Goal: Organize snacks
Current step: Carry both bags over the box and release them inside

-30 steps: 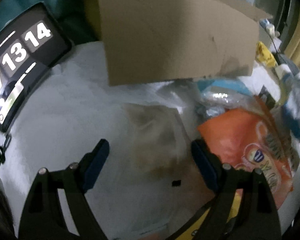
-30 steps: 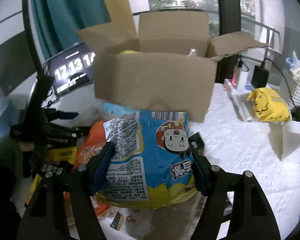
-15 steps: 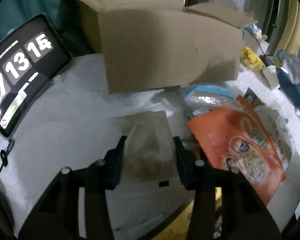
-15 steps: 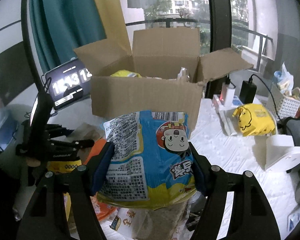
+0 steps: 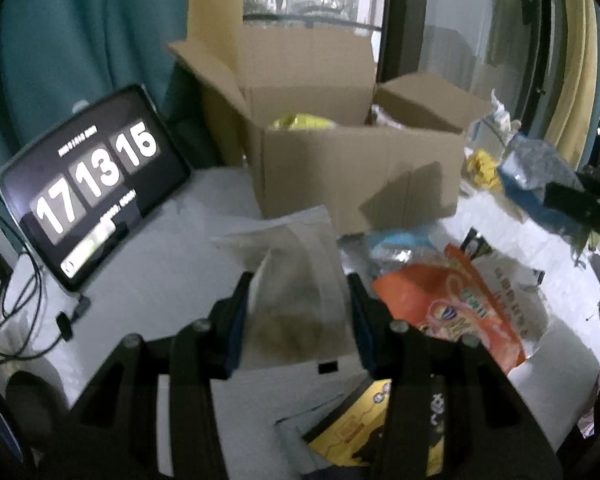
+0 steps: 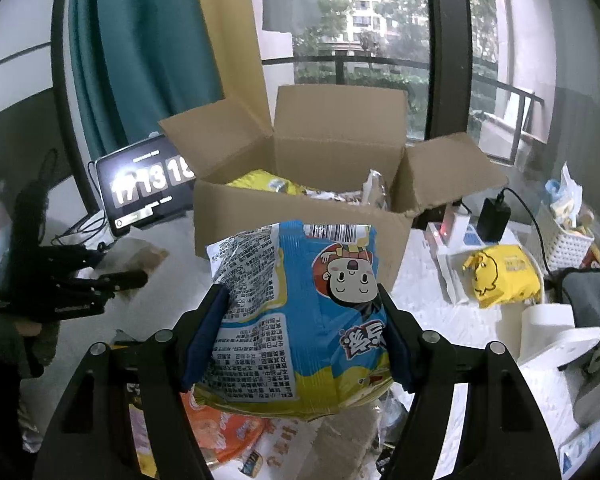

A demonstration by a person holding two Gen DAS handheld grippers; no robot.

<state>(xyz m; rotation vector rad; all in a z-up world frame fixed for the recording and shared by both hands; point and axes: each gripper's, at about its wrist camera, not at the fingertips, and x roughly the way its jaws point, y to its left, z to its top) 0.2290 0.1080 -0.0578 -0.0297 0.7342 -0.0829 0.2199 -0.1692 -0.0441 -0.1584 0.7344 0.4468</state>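
home: curtain (image 6: 140,60), balcony window (image 6: 360,40)

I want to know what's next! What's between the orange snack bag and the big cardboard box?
In the left wrist view, a light blue packet lies between the orange snack bag and the cardboard box.

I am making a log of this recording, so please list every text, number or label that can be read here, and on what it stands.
"17 13 15": tablet clock screen; its small lines are too blurred.
Blue bag in the right hand-held gripper: barcode and large Chinese characters, fine print too small to read.
Orange bag: lettering blurred, unreadable.
Clear bag in the left hand-held gripper: no text visible.
Box: no text.
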